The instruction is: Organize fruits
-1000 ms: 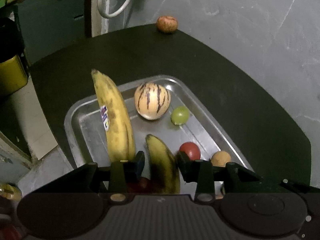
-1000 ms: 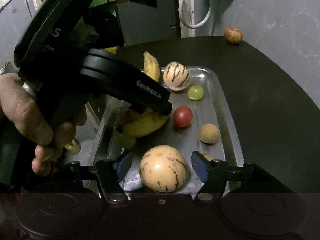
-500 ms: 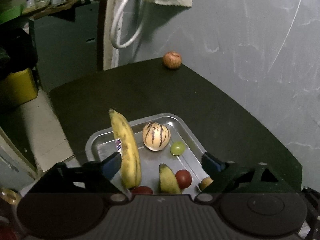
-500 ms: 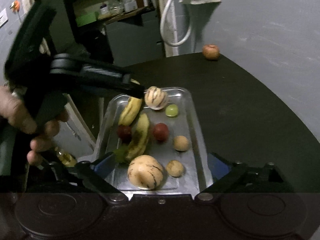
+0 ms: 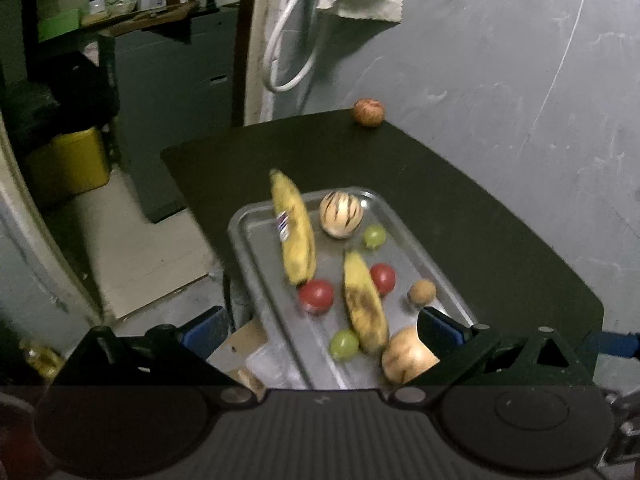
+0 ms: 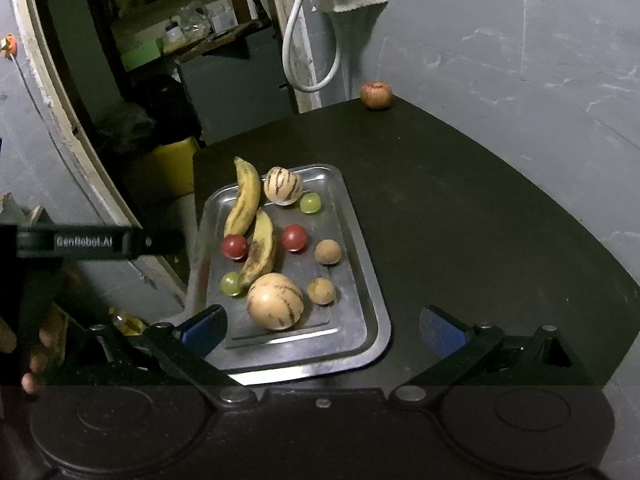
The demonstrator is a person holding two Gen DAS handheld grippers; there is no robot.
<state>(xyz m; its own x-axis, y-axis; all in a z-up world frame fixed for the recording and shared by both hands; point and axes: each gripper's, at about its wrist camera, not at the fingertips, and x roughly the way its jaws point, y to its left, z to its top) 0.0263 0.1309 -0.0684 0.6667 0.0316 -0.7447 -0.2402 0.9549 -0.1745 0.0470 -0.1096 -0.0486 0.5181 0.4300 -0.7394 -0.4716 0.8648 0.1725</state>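
Right wrist view: fruits fill the tray [image 6: 372,344]; one apple [image 6: 376,95] remains at the tabletop's far edge; both grippers [image 6: 322,326] [image 5: 320,330] gape empty.

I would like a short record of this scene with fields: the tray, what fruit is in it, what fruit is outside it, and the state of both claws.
tray: metal tray on the dark table
bananas: two, long banana and spotted banana
striped melons: far one, near one
red fruits: two
green fruits: two
brown fruits: two
outside tray: apple at far table edge
left claw: open, holds nothing
right claw: open, holds nothing
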